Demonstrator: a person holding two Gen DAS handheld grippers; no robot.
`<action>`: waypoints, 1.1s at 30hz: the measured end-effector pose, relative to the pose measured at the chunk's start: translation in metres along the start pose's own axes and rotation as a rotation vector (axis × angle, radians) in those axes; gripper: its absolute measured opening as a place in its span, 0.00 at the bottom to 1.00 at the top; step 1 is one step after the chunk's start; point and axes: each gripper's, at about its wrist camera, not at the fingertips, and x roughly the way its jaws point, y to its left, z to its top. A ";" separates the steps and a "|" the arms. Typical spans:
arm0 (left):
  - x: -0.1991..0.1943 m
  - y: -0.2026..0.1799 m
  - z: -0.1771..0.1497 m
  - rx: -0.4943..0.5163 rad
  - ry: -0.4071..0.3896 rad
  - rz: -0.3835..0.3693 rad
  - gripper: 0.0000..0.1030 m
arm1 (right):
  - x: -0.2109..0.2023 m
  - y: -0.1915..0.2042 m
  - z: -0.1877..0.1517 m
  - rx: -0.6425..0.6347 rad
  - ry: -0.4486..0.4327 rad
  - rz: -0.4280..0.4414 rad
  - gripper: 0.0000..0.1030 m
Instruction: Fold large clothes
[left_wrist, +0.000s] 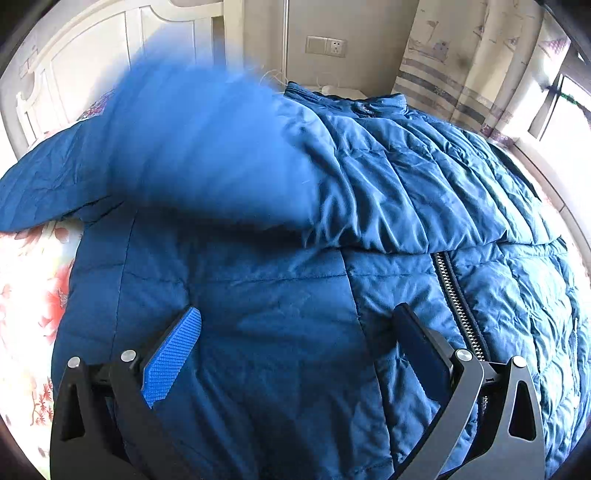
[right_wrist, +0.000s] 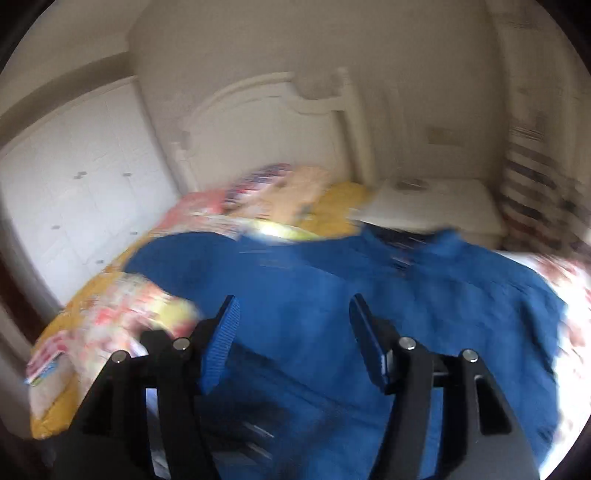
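A large blue quilted jacket (left_wrist: 280, 295) lies spread on the bed, its zipper (left_wrist: 458, 295) running down the right of the left wrist view and its collar (left_wrist: 364, 107) at the far end. One sleeve (left_wrist: 388, 192) is folded across the chest, and its left part is a blur of motion. My left gripper (left_wrist: 297, 308) hangs open just above the jacket's lower front, with nothing between its blue pads (left_wrist: 173, 354). In the blurred right wrist view, my right gripper (right_wrist: 292, 298) stands open above the jacket (right_wrist: 424, 314), empty.
The floral bedsheet (left_wrist: 33, 295) shows at the left. A white headboard (right_wrist: 273, 125), yellow and patterned bedding (right_wrist: 122, 321), a white bedside table (right_wrist: 436, 210), a wardrobe (right_wrist: 74, 192) and a striped curtain (left_wrist: 461, 62) surround the bed. A wall socket (left_wrist: 325, 46) sits behind.
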 end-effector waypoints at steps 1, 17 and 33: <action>0.000 0.001 -0.001 -0.001 -0.001 -0.002 0.96 | -0.009 -0.016 -0.006 0.009 0.004 -0.052 0.59; 0.004 0.073 0.028 -0.491 -0.026 -0.257 0.90 | -0.018 -0.121 -0.104 -0.124 0.157 -0.347 0.59; -0.008 0.023 0.053 -0.504 -0.038 -0.017 0.21 | -0.004 -0.083 -0.116 -0.492 0.144 -0.578 0.03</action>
